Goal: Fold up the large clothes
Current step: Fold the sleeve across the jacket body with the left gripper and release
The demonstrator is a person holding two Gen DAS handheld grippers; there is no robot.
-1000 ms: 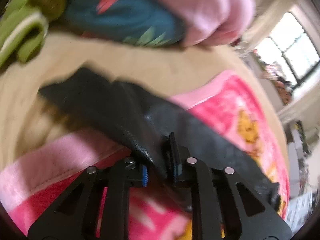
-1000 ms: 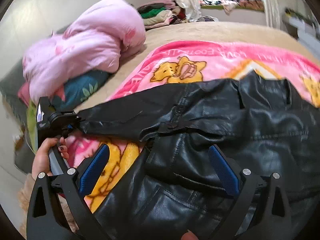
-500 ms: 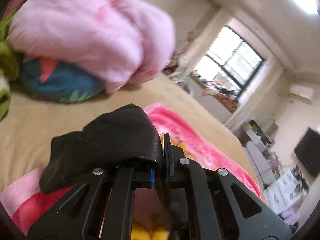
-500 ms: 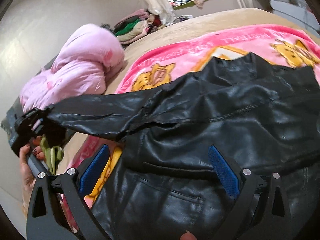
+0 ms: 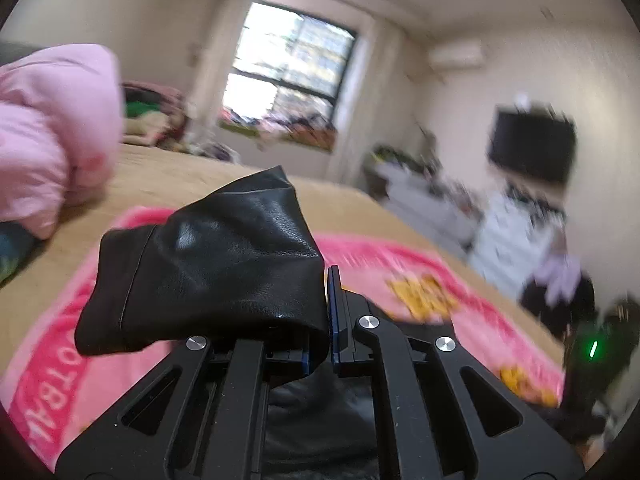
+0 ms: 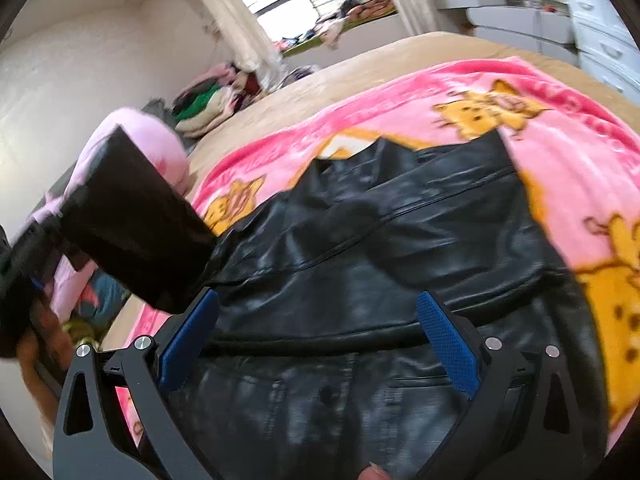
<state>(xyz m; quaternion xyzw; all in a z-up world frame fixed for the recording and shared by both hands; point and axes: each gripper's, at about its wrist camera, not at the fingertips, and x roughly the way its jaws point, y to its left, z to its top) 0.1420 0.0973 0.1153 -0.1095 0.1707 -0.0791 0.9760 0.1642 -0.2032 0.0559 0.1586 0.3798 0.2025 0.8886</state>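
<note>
A black leather jacket (image 6: 380,240) lies spread on a pink cartoon blanket (image 6: 440,92) on the bed. My left gripper (image 5: 325,300) is shut on the cuff of its sleeve (image 5: 216,264), which bunches over the left finger and hides it. In the right wrist view that sleeve (image 6: 136,220) is raised off the bed at the left. A person's hand (image 6: 36,356) holds the left gripper (image 6: 24,256) at the frame's edge. My right gripper (image 6: 318,320) is open, its blue pads (image 6: 448,340) wide apart just over the jacket's lower body.
A pink quilt (image 5: 48,128) is heaped at the head of the tan-sheeted bed (image 5: 180,176). Folded clothes (image 6: 208,100) are piled by the window. White drawers (image 6: 600,40) and a wall-mounted TV (image 5: 532,148) stand past the bed's far side.
The left gripper has lifted the sleeve cuff off the blanket and rolled upright, swinging in toward the jacket body. The right gripper has slid across the jacket, still open.
</note>
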